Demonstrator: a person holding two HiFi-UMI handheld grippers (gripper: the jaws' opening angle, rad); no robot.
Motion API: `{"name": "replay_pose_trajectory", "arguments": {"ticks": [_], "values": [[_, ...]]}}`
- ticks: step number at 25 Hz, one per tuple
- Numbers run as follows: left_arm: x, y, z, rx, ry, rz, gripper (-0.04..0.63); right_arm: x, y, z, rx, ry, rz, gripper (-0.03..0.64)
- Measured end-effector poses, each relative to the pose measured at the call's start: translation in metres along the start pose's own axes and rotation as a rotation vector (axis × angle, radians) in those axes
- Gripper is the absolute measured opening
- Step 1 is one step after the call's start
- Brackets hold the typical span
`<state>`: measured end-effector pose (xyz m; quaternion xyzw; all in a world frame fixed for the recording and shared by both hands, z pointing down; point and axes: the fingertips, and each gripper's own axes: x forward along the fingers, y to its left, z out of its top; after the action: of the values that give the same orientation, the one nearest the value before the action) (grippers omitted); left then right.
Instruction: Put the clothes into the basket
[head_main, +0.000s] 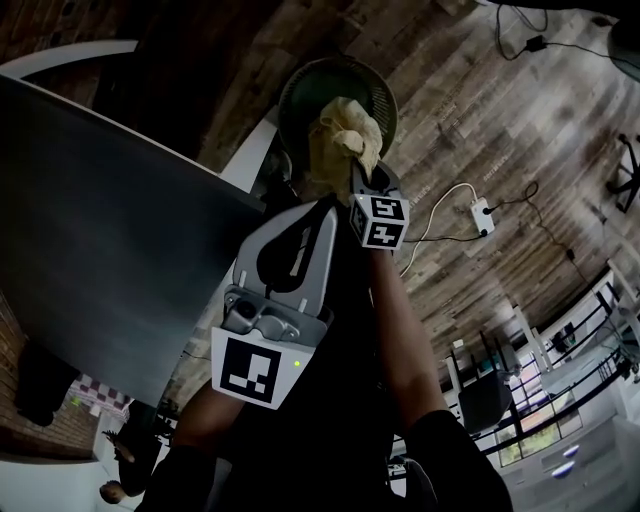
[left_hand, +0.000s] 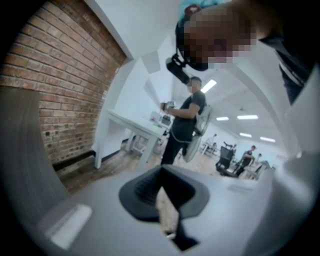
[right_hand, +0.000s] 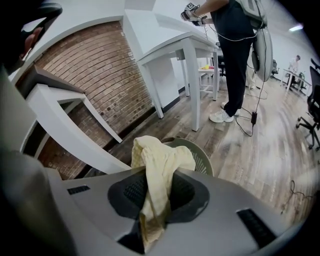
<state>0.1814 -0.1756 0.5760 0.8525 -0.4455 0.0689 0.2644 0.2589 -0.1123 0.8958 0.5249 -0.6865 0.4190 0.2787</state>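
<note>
**Head view.**
- Left gripper (head_main: 322, 212): centre of frame, pointing toward the top. Its jaw tips are together with nothing in them.
- Marker plate (head_main: 258, 370): lower centre, on the left gripper's rear.
- Right gripper (head_main: 358, 172): just right of the left one. Its marker cube (head_main: 380, 221) sits below the jaws, which are clamped on the yellow cloth (head_main: 340, 135).
- Yellow cloth: bunched, upper centre, lying over the mouth of the basket (head_main: 300, 82).
- Basket: round, grey-green, on the wooden floor (head_main: 500, 120).
- Dark tabletop (head_main: 100, 250): fills the left half of the frame.
- White power strip (head_main: 483, 212): on the floor at right, with a cord attached.

**Left gripper view.**
- Left gripper (left_hand: 161, 171): lower centre. The dark pads meet at their far tips, with a thin pale sliver between them nearer the body. Nothing is gripped.
- Brick wall (left_hand: 50, 75): upper left.
- White table (left_hand: 132, 125): centre.
- Standing person (left_hand: 182, 125): just right of the white table.

**Right gripper view.**
- Right gripper (right_hand: 157, 175): lower centre. Its pads are closed on the yellow cloth (right_hand: 160, 155).
- Yellow cloth: one bunch rises above the jaw tips, and a tail hangs between the pads toward the bottom edge.
- Basket (right_hand: 201, 154): directly behind the cloth, with its slotted rim showing to the right of it.
- Brick wall (right_hand: 100, 70): upper left.
- White table (right_hand: 185, 42): upper centre.
- Person's legs (right_hand: 235, 60): upper right, on the plank floor (right_hand: 260, 150).
</note>
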Motion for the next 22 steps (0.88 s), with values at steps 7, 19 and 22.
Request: {"name": "replay_pose_trajectory", "arguments": {"ticks": [7, 19, 22], "values": [[0.006, 0.003, 0.009, 0.004, -0.015, 0.006, 0.002, 0.014, -0.012, -0.004, 0.037, 0.046, -0.048, 0.069], [0.007, 0.001, 0.012, -0.007, -0.027, -0.004, 0.002, 0.027, -0.013, -0.033, 0.076, 0.155, -0.048, 0.160], [0.006, 0.000, 0.011, -0.007, -0.028, -0.009, 0.003, 0.028, -0.016, -0.040, 0.081, 0.179, -0.059, 0.167]]}}
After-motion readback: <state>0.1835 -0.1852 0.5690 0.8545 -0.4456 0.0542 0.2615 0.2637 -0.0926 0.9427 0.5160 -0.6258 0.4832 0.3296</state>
